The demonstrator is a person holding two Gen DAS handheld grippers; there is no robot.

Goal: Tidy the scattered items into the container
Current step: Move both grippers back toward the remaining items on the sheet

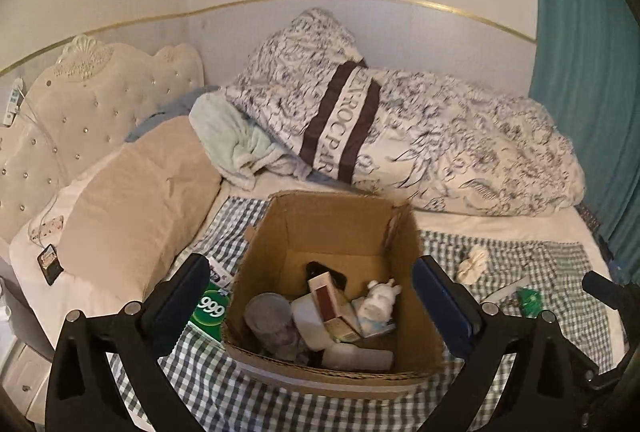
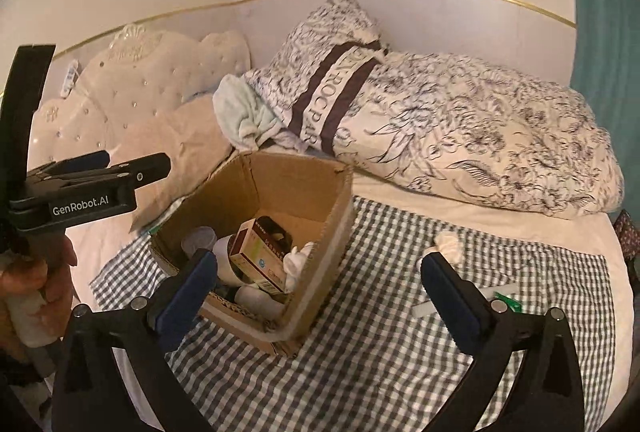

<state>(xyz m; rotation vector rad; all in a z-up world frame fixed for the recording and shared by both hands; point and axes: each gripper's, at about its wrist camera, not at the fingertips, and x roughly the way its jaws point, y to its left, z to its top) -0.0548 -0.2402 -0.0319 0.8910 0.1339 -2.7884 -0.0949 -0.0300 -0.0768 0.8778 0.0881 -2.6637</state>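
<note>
An open cardboard box (image 1: pixel 340 228) (image 2: pixel 332 216) stands on a checked cloth (image 1: pixel 224 396) (image 2: pixel 384 348) on the bed. It holds a red-and-white carton (image 1: pixel 334 306) (image 2: pixel 256 252), a white figurine (image 1: pixel 380 298), a grey can (image 1: pixel 266 314) and white bottles. A green "999" box (image 1: pixel 210 312) lies left of the box. A white crumpled wad (image 1: pixel 474 264) (image 2: pixel 448 242), a white strip (image 2: pixel 496 294) and a green packet (image 1: pixel 528 300) (image 2: pixel 508 302) lie on the cloth to the right. My left gripper (image 1: pixel 312 300) is open and empty, above the box. My right gripper (image 2: pixel 320 280) is open and empty, right of the box.
A rolled patterned duvet (image 1: pixel 440 144) (image 2: pixel 460 128) lies behind the box. A beige pillow (image 1: pixel 140 208) and a tufted headboard (image 1: pixel 80 112) are to the left. A teal curtain (image 1: pixel 592 72) hangs at the right. The left gripper's body (image 2: pixel 80 192) shows in the right wrist view.
</note>
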